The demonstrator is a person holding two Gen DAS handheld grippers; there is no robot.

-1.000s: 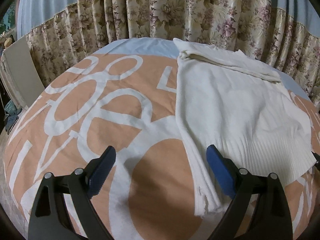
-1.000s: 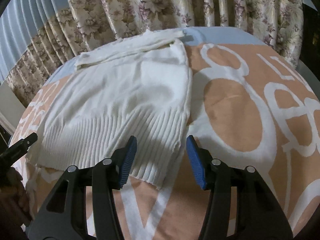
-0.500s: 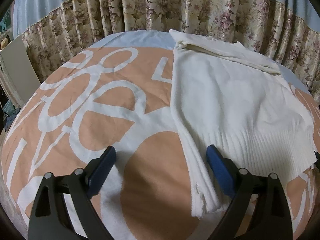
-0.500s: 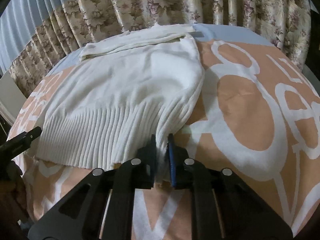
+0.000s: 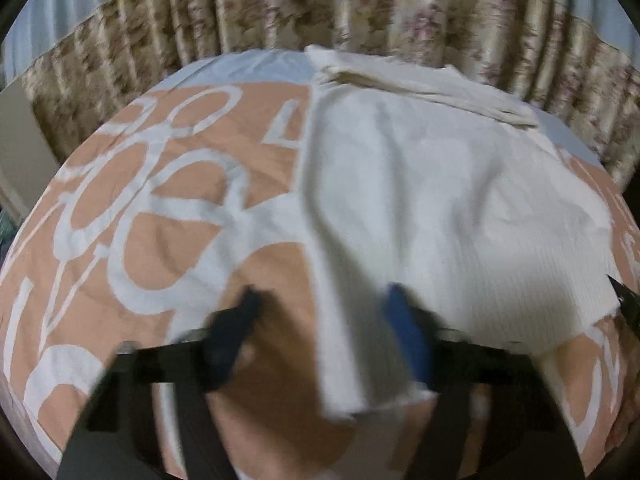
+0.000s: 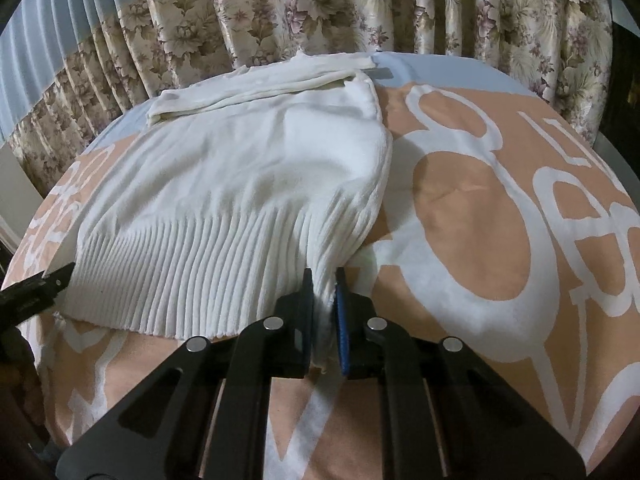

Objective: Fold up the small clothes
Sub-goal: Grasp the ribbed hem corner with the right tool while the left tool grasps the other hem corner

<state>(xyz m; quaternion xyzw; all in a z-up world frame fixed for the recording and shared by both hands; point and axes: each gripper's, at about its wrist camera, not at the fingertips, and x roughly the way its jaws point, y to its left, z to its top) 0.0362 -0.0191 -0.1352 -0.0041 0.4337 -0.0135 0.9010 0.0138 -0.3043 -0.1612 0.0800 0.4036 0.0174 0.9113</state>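
While blurred left gripper [image 5: 320,336] jaws close astride it, ribbed cream knit sweater [image 6: 240,184] hem in right gripper [image 6: 325,312] jaws' clamp.

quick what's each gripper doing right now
left gripper: just been closing around the white knit sweater corner, not yet pinched
right gripper: shut on the sweater's ribbed hem

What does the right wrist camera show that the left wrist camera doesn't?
Only the right wrist view: the right tool shut on the ribbed hem corner of the white knitted sweater. Only the left wrist view, which is blurred: the left tool, whose jaws have just been closing, straddling the sweater's other bottom corner; a firm grip cannot be told. Both: the sweater lying on the orange and white patterned bedcover, before the floral curtains.
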